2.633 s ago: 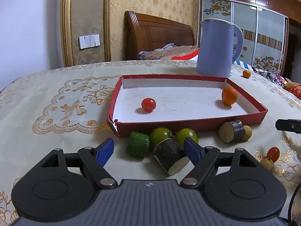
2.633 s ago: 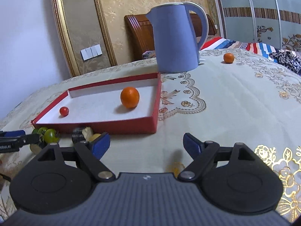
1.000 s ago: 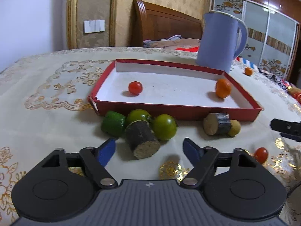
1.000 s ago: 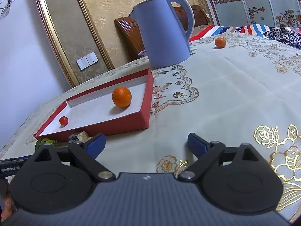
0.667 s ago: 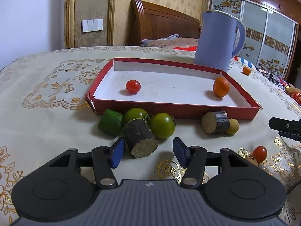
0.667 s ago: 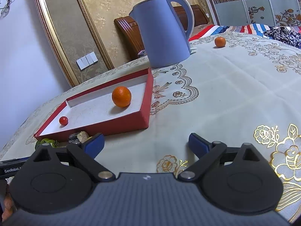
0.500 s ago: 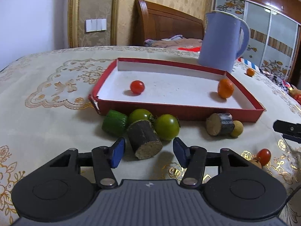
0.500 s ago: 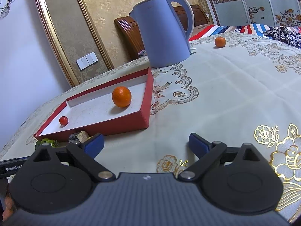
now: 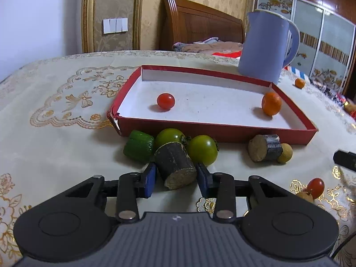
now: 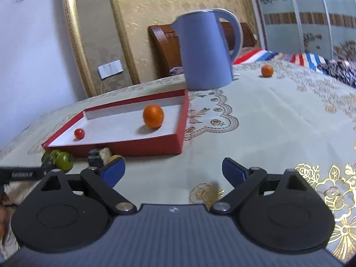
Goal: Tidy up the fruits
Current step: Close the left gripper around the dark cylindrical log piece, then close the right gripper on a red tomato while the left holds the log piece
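My left gripper (image 9: 175, 175) is closing its jaws, and the blue pads touch both sides of a dark sugarcane piece (image 9: 175, 165) lying on the tablecloth. Behind that piece sit two green tomatoes (image 9: 203, 149) and a green chunk (image 9: 138, 145), all in front of the red tray (image 9: 222, 130). Inside the tray are a cherry tomato (image 9: 165, 101) and an orange (image 9: 271, 103). My right gripper (image 10: 173, 169) hovers over bare cloth to the right of the tray (image 10: 142, 148); its jaws are closing slightly, still wide, with nothing between them.
A second cane piece (image 9: 264, 148) and a small tan fruit (image 9: 285, 156) lie by the tray's right front. A red cherry tomato (image 9: 315, 185) sits near the right edge. A blue kettle (image 10: 204, 51) stands behind the tray, a small orange (image 10: 267, 70) beyond it.
The left gripper's jaws have narrowed from wide apart to touching the dark cane piece. The right wrist view has rolled a little and sits slightly lower.
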Action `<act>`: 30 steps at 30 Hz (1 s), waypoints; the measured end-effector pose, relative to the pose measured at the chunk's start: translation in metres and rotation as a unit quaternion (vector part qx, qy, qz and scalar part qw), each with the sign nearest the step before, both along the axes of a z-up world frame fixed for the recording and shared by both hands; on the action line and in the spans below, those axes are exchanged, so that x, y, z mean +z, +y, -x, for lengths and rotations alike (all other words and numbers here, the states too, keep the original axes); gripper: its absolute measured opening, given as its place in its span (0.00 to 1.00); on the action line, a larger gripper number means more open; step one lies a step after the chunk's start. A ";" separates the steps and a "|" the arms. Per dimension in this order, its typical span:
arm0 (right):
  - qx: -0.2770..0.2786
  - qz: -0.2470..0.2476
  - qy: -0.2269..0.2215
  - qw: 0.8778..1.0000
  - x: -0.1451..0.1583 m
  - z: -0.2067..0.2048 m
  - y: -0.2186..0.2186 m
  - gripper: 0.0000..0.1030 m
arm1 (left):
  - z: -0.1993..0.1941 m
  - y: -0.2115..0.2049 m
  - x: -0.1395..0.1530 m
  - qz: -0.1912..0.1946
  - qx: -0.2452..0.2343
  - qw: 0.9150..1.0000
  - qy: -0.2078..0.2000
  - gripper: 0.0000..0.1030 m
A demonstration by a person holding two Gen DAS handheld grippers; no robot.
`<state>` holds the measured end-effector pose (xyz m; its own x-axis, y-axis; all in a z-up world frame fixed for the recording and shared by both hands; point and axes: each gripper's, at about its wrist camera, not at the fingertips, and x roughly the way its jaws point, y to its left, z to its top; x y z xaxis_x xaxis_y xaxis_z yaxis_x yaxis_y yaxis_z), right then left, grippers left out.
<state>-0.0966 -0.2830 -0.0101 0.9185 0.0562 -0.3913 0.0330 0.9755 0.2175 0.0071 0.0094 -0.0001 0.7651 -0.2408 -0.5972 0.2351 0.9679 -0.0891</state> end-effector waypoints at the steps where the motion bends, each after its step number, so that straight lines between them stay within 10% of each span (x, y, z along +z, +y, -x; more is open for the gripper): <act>1: 0.005 0.007 0.001 1.000 0.001 0.002 0.002 0.81 | 0.001 0.001 0.000 0.001 -0.001 1.000 -0.002 0.37; 5: 0.034 0.033 0.020 0.999 0.002 0.004 0.013 0.65 | 0.003 0.000 -0.001 -0.004 -0.003 1.000 -0.006 0.37; 27: 0.110 0.094 0.044 0.988 -0.001 -0.007 0.059 0.56 | 0.003 0.006 -0.001 0.009 -0.007 1.000 -0.006 0.36; 30: 0.116 0.098 0.057 0.987 -0.004 -0.013 0.062 0.40 | 0.002 0.006 -0.001 0.012 -0.007 1.000 -0.005 0.36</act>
<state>-0.0833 -0.2207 -0.0142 0.8394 0.1732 -0.5153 -0.1831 0.9826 0.0321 0.0052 0.0150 -0.0007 0.7673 -0.2655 -0.5838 0.2500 0.9621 -0.1091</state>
